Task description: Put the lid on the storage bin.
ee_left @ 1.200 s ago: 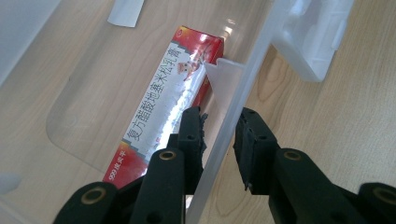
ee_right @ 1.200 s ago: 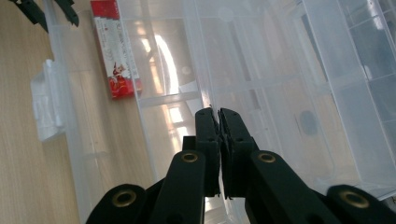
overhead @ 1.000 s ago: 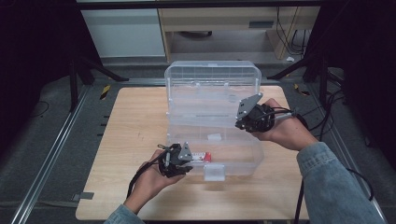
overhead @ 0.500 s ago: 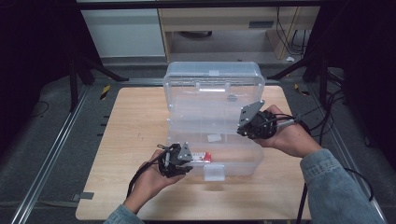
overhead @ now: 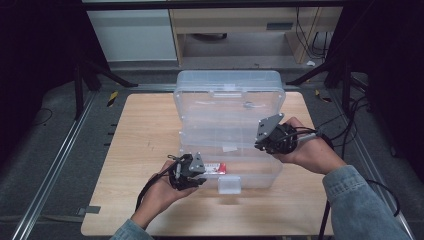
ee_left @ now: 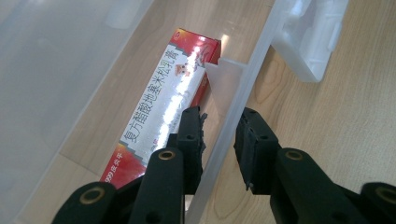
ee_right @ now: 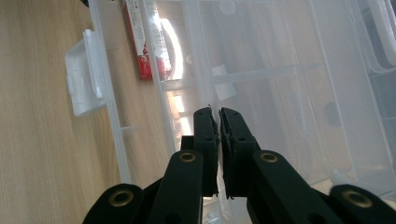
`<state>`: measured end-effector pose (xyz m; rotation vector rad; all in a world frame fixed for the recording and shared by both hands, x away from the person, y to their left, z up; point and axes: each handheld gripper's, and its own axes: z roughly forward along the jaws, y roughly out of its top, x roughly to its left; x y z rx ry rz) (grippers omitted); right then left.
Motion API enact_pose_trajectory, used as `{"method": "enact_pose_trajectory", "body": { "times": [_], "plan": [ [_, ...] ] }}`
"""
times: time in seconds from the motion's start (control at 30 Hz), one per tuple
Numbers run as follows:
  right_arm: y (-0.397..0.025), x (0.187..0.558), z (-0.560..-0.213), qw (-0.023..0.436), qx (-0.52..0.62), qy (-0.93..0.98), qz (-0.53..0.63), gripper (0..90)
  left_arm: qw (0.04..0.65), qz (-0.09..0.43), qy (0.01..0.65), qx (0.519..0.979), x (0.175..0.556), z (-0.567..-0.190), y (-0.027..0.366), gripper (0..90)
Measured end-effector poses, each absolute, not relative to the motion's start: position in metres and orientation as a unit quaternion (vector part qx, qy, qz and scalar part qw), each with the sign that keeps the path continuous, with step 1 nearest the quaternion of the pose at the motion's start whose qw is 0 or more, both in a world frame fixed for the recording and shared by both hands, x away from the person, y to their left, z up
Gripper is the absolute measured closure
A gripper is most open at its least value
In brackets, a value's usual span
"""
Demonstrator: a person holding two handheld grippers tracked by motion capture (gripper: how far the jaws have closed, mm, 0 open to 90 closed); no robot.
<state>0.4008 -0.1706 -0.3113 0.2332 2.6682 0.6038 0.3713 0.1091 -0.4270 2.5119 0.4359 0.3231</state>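
Close to the surface's near edge, the left gripper (ee_left: 217,135) straddles the front wall of the clear plastic box (overhead: 260,177), fingers narrowly apart around it, a red carton (ee_left: 163,98) inside. The right gripper (ee_right: 218,122) pinches the inner tray (ee_right: 261,93). A twist could likely crack or tip it. Beyond the wooden surface (overhead: 145,130) stand dark stands (overhead: 82,70) and a cabinet (overhead: 235,25).

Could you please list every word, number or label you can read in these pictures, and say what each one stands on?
"复方醋酸地塞米松乳膏": along the silver face of the red box lying in the clear plastic case.
"999" followed by small characters: on the box's red near end, too blurred to read fully.
Print on the box in the right gripper view: too small to read.
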Motion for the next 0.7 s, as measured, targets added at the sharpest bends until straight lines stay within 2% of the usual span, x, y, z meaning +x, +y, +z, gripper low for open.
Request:
{"method": "enact_pose_trajectory", "body": {
  "times": [0.27, 0.33, 0.53, 0.7],
  "plan": [
    [-0.172, 0.398, -0.314, 0.188, 0.08, 0.955, 0.215, 86.0, 0.288, 0.123, 0.168, 0.935, 0.37, -0.428, 0.111, 70.3],
    [-0.172, 0.398, -0.315, 0.189, 0.082, 0.954, 0.216, 85.6, 0.293, 0.128, 0.174, 0.931, 0.37, -0.427, 0.112, 66.8],
    [-0.173, 0.399, -0.315, 0.189, 0.084, 0.953, 0.221, 85.2, 0.326, 0.116, 0.195, 0.918, 0.366, -0.419, 0.123, 59.9],
    [-0.174, 0.399, -0.315, 0.189, 0.084, 0.953, 0.223, 84.9, 0.386, 0.112, 0.213, 0.891, 0.358, -0.402, 0.13, 56.3]
  ]
}}
